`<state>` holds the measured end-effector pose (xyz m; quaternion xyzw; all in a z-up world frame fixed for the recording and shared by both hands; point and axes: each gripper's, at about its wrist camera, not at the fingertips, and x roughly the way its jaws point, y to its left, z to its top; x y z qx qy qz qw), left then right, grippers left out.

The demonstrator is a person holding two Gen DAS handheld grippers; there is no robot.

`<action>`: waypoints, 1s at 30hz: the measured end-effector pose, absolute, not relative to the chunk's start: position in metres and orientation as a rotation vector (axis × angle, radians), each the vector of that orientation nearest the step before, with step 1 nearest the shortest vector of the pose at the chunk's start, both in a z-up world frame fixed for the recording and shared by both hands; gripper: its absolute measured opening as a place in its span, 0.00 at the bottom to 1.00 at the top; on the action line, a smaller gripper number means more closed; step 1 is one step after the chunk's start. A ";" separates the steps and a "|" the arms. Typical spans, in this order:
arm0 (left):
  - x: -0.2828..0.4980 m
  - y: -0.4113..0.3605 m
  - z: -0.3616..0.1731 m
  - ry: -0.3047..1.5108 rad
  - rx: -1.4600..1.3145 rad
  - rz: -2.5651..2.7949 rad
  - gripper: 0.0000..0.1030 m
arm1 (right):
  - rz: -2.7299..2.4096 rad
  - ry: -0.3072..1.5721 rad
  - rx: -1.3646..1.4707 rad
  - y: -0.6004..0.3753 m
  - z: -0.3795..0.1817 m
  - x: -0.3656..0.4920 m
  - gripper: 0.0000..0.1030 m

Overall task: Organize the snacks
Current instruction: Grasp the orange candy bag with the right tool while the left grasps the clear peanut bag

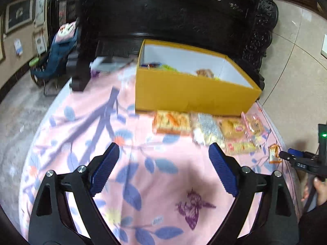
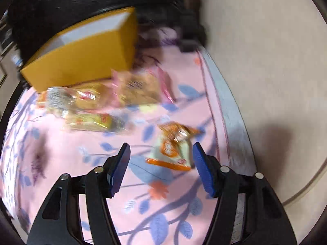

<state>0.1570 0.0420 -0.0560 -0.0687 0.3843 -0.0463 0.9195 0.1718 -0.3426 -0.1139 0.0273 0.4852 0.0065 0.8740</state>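
Note:
A yellow cardboard box (image 1: 194, 91) (image 2: 81, 61) stands open at the back of the pink floral tablecloth (image 1: 143, 183), with several snacks inside. In front of it lie an orange packet (image 1: 171, 122), a clear bag (image 1: 208, 130), a bun pack (image 1: 233, 128), a pink pack (image 1: 253, 124) and a yellow bar (image 1: 241, 147). My left gripper (image 1: 164, 146) is open over bare cloth, short of this row. My right gripper (image 2: 161, 145) is open, and a small orange-and-white packet (image 2: 171, 149) lies on the cloth just ahead, near the right pad (image 2: 204, 167), untouched.
Dark carved wooden furniture (image 1: 163, 10) rises right behind the box. The table's right edge (image 2: 231, 112) runs close to the small packet, with tiled floor (image 2: 265, 61) beyond. A blue seat (image 1: 57, 57) stands at far left. A hand (image 1: 320, 187) holds the right gripper.

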 end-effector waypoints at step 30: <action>0.150 0.073 -0.066 0.809 -0.186 -0.019 0.88 | -0.005 1.031 0.025 -0.338 -0.162 0.198 0.45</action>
